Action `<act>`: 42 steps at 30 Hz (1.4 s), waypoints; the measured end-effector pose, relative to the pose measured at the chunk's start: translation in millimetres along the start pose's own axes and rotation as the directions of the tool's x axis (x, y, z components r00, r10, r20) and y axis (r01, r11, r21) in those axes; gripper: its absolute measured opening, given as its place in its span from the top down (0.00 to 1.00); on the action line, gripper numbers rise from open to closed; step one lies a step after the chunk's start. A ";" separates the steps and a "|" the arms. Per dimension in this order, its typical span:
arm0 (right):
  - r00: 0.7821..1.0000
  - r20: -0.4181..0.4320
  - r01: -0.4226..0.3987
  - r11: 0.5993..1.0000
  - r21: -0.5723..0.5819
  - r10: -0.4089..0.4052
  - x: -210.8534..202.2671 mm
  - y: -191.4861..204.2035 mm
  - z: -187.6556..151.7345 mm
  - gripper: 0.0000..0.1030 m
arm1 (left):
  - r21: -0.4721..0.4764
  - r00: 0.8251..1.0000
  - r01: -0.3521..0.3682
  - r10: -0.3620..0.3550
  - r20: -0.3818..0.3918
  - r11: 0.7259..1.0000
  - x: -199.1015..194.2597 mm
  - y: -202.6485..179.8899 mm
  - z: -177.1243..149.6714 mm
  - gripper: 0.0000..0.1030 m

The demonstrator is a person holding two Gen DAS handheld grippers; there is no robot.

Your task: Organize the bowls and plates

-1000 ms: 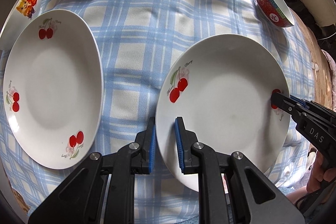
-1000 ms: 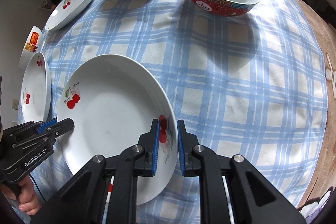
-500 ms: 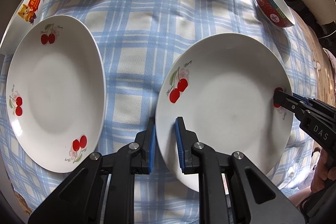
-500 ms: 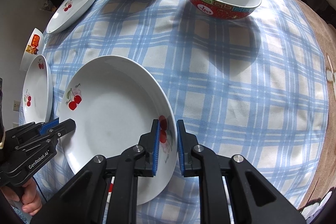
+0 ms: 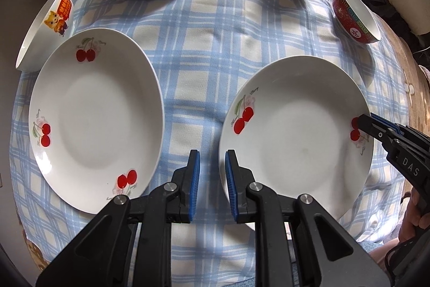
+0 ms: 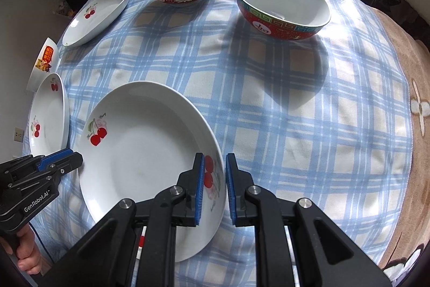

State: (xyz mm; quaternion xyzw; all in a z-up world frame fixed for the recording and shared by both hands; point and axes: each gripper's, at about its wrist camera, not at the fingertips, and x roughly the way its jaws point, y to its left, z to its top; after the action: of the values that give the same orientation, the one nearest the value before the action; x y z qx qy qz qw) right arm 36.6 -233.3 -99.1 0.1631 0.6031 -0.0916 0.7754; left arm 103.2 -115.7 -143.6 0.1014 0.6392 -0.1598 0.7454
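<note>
Two grippers flank our round white cherry-printed plate [image 6: 150, 152] on the blue checked tablecloth [image 6: 295, 112]: our right gripper [image 6: 213, 187] straddles its near rim, fingers slightly apart, while our left gripper [image 5: 211, 186] gapes beside its opposite edge.

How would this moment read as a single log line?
left hand-held gripper: open at near plate rim | right hand-held gripper: open astride opposite rim | plate on tablecloth
</note>
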 end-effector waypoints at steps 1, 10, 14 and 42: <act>1.000 0.006 -0.008 1.000 0.006 0.008 -1.7 -1.2 0.2 0.84 | -0.002 1.000 0.001 -0.001 0.004 1.000 -3.5 2.0 -0.1 0.81; 0.993 0.111 -0.039 0.999 -0.022 0.041 -27.1 11.0 7.7 0.61 | -0.029 0.998 -0.021 0.023 0.058 0.999 -42.0 30.7 -1.2 0.69; 0.990 0.129 -0.045 0.997 -0.065 0.053 -33.2 33.9 14.0 0.41 | -0.059 0.996 -0.047 0.052 0.079 0.997 -55.4 54.4 -7.0 0.53; 0.989 0.121 -0.040 0.949 -0.312 0.082 -6.7 203.3 46.4 0.02 | -0.232 0.991 -0.117 0.129 0.037 0.966 -41.3 203.7 -17.1 0.13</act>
State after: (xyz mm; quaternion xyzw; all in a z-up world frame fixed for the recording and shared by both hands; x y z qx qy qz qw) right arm 145.7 -61.5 -53.5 0.0517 0.5518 0.0173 0.8322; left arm 157.0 83.9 -116.5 0.0499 0.6264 -0.0411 0.7768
